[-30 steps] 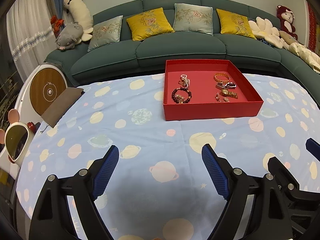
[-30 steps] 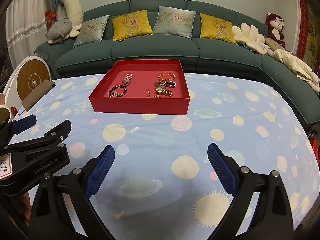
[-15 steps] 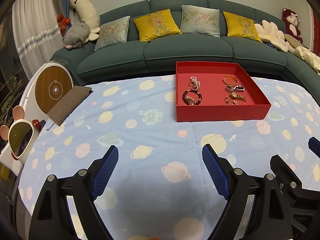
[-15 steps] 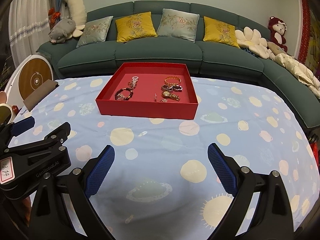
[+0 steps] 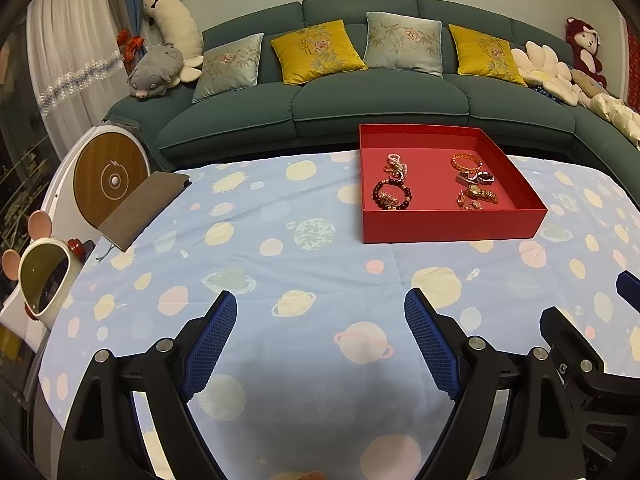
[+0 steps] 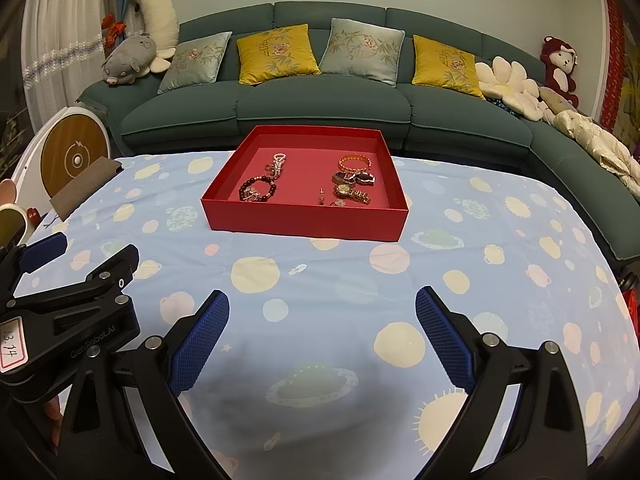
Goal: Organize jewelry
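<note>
Already inside red tray (image 6: 304, 222): light, slippery, tangle-prone jewelry (image 6: 304, 184); grip beaded bracelet (image 6: 258, 192) across beads | left gripper (image 5: 316, 336), right gripper (image 6: 322, 332) fingers spread, empty

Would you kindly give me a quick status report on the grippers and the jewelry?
Left gripper and right gripper open, empty, over the tablecloth. Jewelry all lying loose inside the red tray. Nothing between grippers and tray.

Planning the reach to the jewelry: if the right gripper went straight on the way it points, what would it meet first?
Probably the near wall of the shallow red cardboard tray. The open right gripper faces it over bare planet-print blue tablecloth; height above the cloth is unclear, so it might touch the cloth sooner.
</note>
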A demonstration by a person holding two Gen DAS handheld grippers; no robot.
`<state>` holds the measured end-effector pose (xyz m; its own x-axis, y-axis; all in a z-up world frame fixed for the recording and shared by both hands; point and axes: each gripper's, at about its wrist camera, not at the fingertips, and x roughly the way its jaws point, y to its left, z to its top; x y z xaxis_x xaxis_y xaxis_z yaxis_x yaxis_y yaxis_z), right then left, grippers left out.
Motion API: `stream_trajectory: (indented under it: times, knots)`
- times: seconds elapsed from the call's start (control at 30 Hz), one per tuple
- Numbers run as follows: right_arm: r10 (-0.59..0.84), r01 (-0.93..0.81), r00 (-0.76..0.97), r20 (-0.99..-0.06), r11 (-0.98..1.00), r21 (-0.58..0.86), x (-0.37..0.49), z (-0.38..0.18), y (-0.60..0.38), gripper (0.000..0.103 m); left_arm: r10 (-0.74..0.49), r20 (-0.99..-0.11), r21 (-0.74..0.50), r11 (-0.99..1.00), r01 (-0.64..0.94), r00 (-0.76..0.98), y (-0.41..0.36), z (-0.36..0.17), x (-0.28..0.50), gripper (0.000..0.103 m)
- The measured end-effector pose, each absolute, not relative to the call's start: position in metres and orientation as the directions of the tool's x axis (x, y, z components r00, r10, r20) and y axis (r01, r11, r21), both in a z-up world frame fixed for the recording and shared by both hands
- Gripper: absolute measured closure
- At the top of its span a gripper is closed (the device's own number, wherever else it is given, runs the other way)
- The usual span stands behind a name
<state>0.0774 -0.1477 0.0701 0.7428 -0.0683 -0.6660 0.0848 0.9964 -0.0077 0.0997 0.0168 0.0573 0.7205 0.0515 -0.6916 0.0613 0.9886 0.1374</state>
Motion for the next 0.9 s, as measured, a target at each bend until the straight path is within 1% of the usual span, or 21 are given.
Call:
stream_trajectory:
  times: [0.17,0.53,0.9]
  knots:
    - [-0.073,0.093,0.745,-0.663,0.996,-0.005,0.076,0.072,-0.149,0.011,0.027,-0.702,0.114,0.991,0.075,0.712,0.016,0.055,0.101,0.020]
    - [-0.073,0.097,0.745,-0.663,0.995,-0.001,0.074,0.072,-0.154,0.011,0.021,-0.713,0.097,0.993,0.070,0.701,0.011,0.054,0.102,0.020]
    - [-0.077,0.104,0.745,-0.663,0.995,0.000,0.071,0.072,-0.158,0.011,0.029,-0.694,0.114,0.991,0.071,0.719,0.009,0.055,0.099,0.020]
